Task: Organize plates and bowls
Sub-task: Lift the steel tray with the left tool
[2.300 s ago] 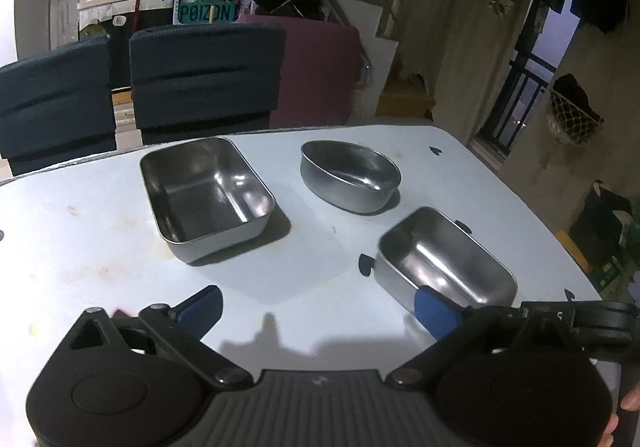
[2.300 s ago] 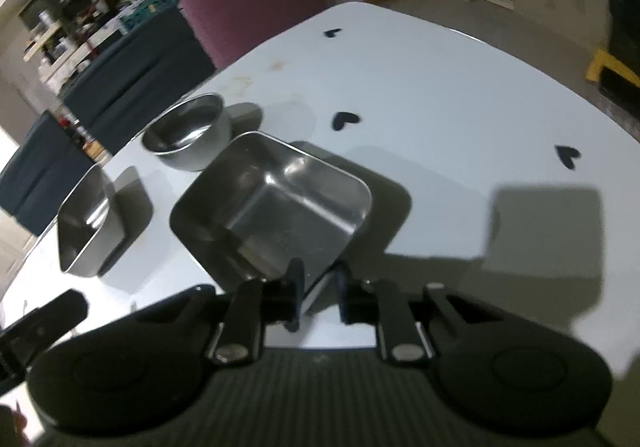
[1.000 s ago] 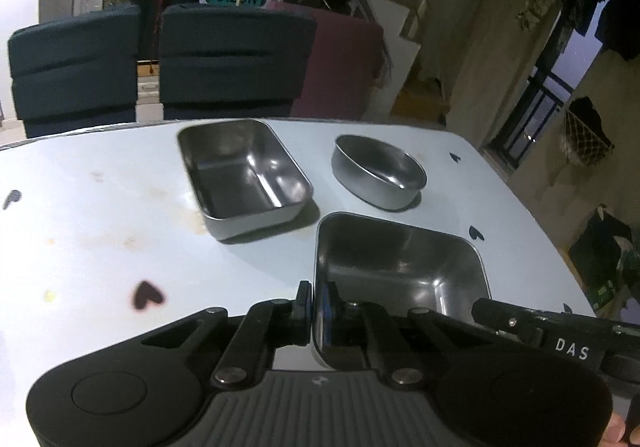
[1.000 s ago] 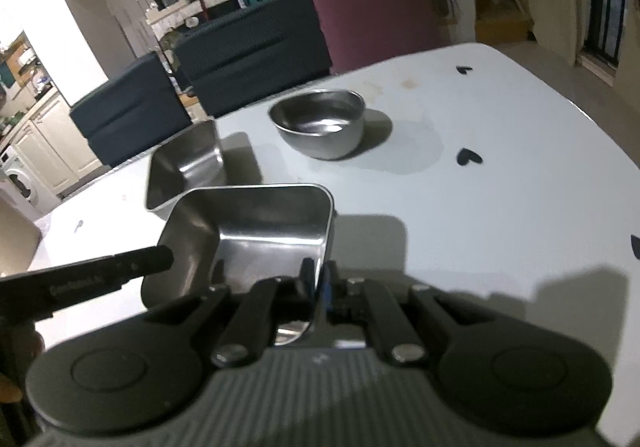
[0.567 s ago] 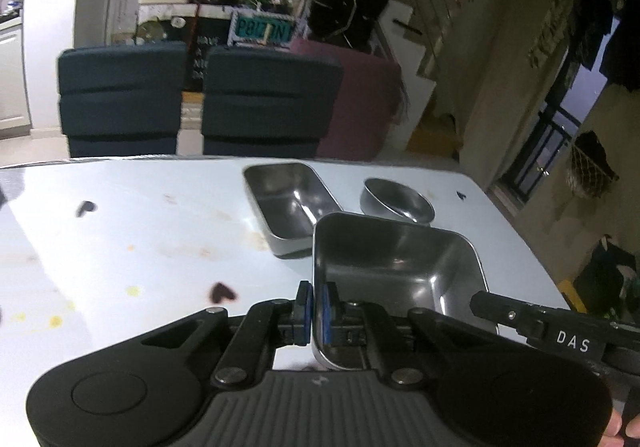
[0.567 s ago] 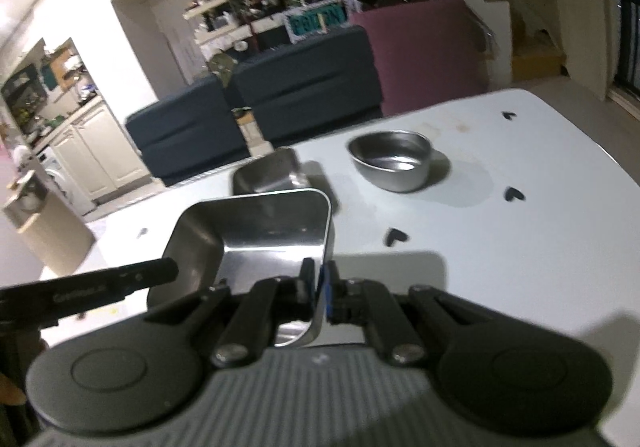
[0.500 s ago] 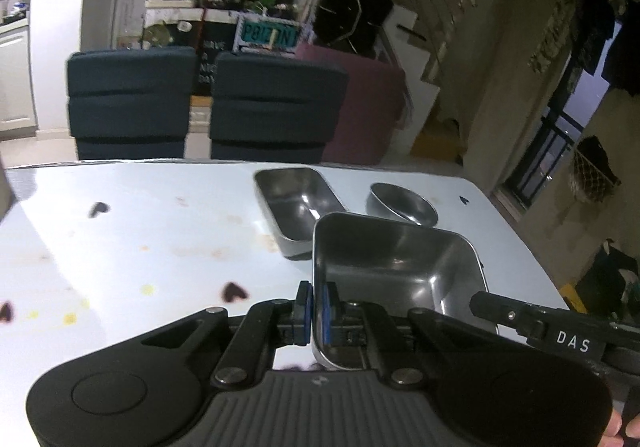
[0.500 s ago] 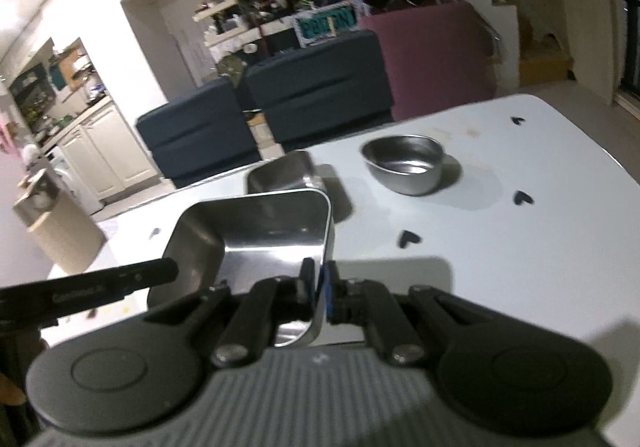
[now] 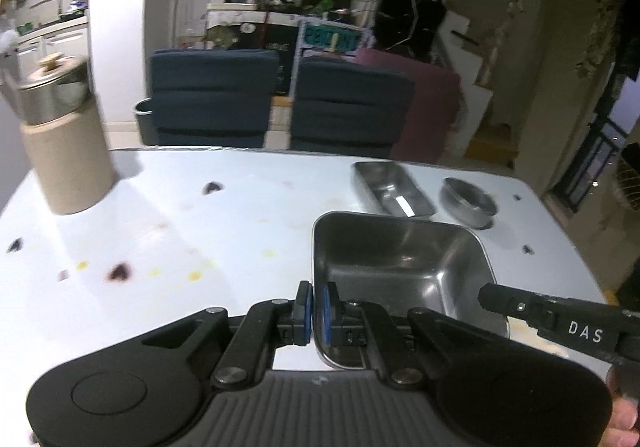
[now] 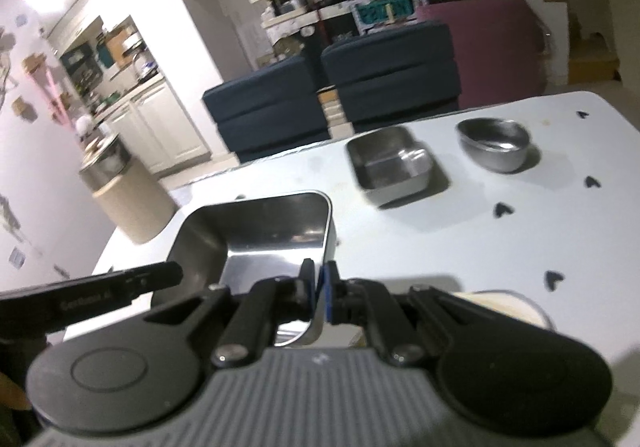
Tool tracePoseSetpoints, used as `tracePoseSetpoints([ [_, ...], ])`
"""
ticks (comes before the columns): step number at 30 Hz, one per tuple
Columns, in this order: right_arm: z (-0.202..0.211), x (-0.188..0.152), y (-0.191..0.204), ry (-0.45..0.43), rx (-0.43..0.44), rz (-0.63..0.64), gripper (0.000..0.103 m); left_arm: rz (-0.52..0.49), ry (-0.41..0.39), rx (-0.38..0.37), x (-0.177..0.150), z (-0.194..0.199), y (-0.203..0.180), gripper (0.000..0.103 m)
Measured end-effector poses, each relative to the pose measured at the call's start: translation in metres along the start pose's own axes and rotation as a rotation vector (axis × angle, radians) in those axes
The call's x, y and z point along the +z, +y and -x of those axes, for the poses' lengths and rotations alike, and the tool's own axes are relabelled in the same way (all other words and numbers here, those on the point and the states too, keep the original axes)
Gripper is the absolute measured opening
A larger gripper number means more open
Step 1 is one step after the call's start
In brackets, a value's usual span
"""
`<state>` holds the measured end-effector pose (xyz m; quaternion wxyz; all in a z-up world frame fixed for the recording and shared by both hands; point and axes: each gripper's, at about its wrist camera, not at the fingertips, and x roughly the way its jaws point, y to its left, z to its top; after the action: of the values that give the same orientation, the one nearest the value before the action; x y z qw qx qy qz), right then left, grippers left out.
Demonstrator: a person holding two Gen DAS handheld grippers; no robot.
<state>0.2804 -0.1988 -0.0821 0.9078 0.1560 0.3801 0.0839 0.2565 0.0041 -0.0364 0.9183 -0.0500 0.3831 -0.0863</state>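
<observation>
A rectangular steel tray hangs above the white table, held from both sides. My left gripper is shut on its left wall. My right gripper is shut on the right wall of the same steel tray. Each view shows the other gripper's black arm at the tray's far side. Farther back on the table rest a second rectangular tray and a round steel bowl; in the right wrist view these are the second tray and the bowl.
A beige cylinder topped by a lidded steel pot stands at the table's far left corner. Dark heart marks dot the tabletop. A pale round rim shows just beside my right gripper. Two dark blue chairs and a maroon one stand behind the table.
Both grippers have carried the tray up and to the left, away from the other tray and the bowl. The beige cylinder with its pot has come into view on the left.
</observation>
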Motion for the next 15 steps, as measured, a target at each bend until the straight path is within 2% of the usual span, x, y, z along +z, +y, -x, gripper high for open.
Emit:
tracePoseSetpoints([
  [7,-0.013,-0.012,0.042,0.077,0.027,0.055,0.006,-0.010,0.055,0.102,-0.016,0.016,0.035,0.006],
  [15,-0.033,-0.034,0.077,0.195,0.029,0.118,0.006,0.010,0.155,0.145,-0.036,0.017,0.075,0.006],
])
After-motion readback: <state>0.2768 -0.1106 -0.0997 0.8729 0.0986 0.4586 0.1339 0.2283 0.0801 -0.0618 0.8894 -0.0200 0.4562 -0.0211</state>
